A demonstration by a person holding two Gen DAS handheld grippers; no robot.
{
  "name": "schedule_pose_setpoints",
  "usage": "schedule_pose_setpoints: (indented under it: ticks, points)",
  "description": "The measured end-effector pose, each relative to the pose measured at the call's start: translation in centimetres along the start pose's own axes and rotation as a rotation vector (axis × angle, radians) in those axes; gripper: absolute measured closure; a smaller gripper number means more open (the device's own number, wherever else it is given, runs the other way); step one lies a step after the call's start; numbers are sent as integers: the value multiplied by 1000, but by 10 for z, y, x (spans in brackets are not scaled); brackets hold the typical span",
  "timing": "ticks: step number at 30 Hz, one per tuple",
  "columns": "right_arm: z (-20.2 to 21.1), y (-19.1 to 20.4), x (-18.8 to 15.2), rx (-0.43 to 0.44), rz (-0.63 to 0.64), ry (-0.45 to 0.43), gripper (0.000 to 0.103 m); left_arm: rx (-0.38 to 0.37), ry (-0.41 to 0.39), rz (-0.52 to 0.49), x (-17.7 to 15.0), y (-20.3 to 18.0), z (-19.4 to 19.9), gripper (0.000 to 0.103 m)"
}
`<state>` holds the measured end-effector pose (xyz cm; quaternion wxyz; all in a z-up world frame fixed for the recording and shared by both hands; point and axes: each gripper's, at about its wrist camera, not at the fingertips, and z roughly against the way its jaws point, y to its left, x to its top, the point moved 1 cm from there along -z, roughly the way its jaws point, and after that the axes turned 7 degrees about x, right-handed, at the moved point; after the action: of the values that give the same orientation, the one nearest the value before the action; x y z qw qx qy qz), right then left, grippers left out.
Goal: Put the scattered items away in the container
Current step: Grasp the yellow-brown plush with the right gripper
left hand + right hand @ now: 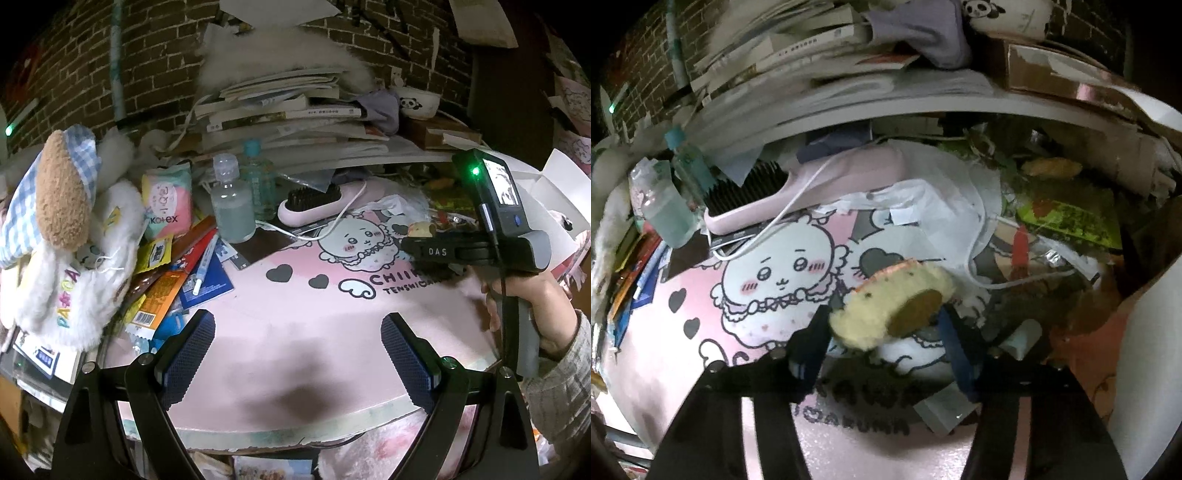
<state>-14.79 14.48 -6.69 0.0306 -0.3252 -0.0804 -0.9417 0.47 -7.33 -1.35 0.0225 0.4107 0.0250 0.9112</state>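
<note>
My right gripper (882,325) is shut on a small cream plush toy (886,306) with a tan round patch, held above the pink cartoon mat (701,314). In the left wrist view the same gripper (421,240) shows at the right, hand-held, with the toy (421,229) at its tips. My left gripper (297,350) is open and empty above the near part of the mat (295,306). A white open box (554,192) stands at the far right. Scattered packets (162,291), a pen (205,266) and a tissue pack (168,206) lie at the left.
A big plush toy (70,236) lies at the left. Two clear bottles (232,206) and a pink hairbrush (314,206) with a white cable stand at the back. A shelf with stacked books (288,114) and a panda bowl (417,101) overhangs the clutter. Wrappers (1067,218) lie at the right.
</note>
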Motion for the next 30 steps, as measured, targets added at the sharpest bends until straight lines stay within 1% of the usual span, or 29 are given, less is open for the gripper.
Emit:
schedule_pose_setpoints:
  ticks: [2, 4, 5, 7, 11, 15, 19, 22, 24, 28, 30]
  points:
    - [1, 0, 0, -2, 2, -6, 62, 1, 3, 0, -1, 0, 0, 13]
    - [2, 1, -1, 0, 4, -11, 63, 1, 5, -2, -1, 0, 0, 13]
    - [3, 2, -2, 10, 6, -13, 67, 2, 6, -3, -2, 0, 0, 13]
    - [6, 4, -4, 29, 9, -15, 70, 2, 9, -4, -2, 0, -1, 13]
    - [16, 15, -15, 83, 37, -17, 70, -5, 13, -7, -3, -1, -1, 13]
    - [29, 31, -33, 149, 96, -19, 70, -2, 16, -9, -4, -2, -1, 13]
    - [42, 44, -54, 185, 149, -11, 70, -5, 18, -7, -5, -2, -2, 13]
    - [40, 47, -64, 188, 161, 4, 70, -4, 22, -7, -5, -3, -3, 13]
    - [39, 45, -66, 184, 167, -19, 70, -5, 24, -8, -5, -4, -3, 13]
    - [36, 43, -58, 186, 154, -36, 71, -4, 26, -9, -5, -4, -4, 13]
    - [38, 44, -51, 183, 154, -58, 71, -4, 25, -10, -5, -4, -4, 13]
